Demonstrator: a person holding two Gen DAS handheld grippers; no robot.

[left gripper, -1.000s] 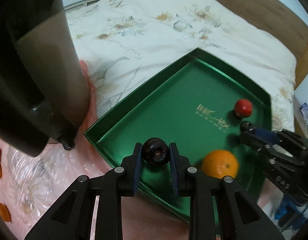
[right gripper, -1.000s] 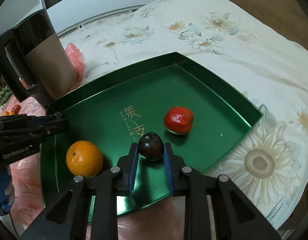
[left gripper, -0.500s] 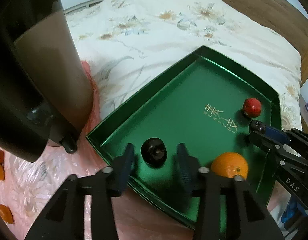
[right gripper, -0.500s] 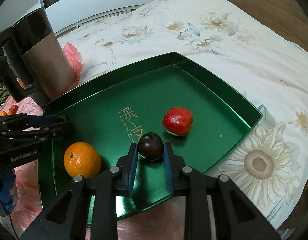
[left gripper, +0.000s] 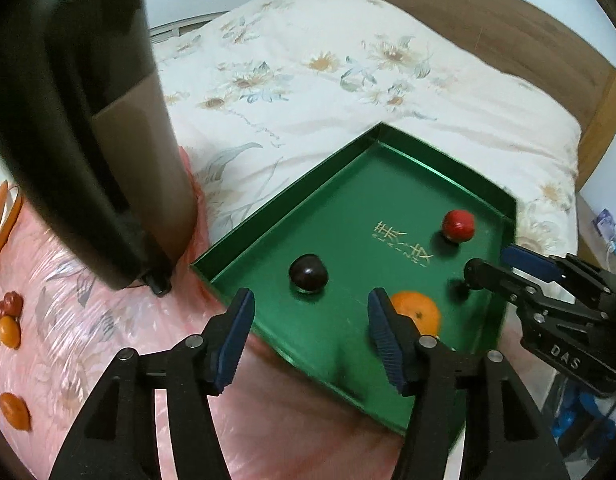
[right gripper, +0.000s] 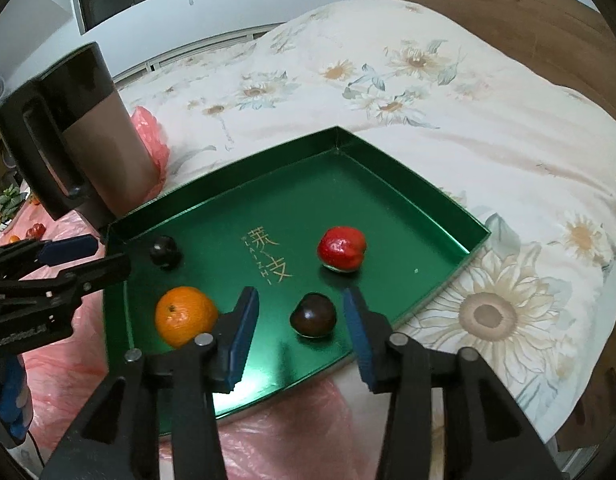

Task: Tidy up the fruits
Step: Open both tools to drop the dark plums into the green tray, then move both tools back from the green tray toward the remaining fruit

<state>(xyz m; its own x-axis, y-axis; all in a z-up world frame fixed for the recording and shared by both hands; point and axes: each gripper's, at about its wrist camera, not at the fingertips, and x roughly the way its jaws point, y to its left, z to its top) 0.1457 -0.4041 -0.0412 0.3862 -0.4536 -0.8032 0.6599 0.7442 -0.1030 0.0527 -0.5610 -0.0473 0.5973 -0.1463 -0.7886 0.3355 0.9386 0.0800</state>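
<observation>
Right wrist view: right gripper point(right gripper: 299, 312) tilted down, jaws opening, nothing pinched | dark plum point(right gripper: 312, 315) between them on green tray point(right gripper: 408, 200), untouched; small, smooth, likely slippery, best pinched across its middle | left gripper point(left gripper: 310, 320) likewise opening, second plum point(left gripper: 308, 273) just beyond | orange point(right gripper: 185, 316), red fruit point(right gripper: 342, 249) farther in.

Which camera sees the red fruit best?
The right wrist view: the red fruit lies near and clear in the green tray. In the left wrist view it is farther off and smaller.
</observation>
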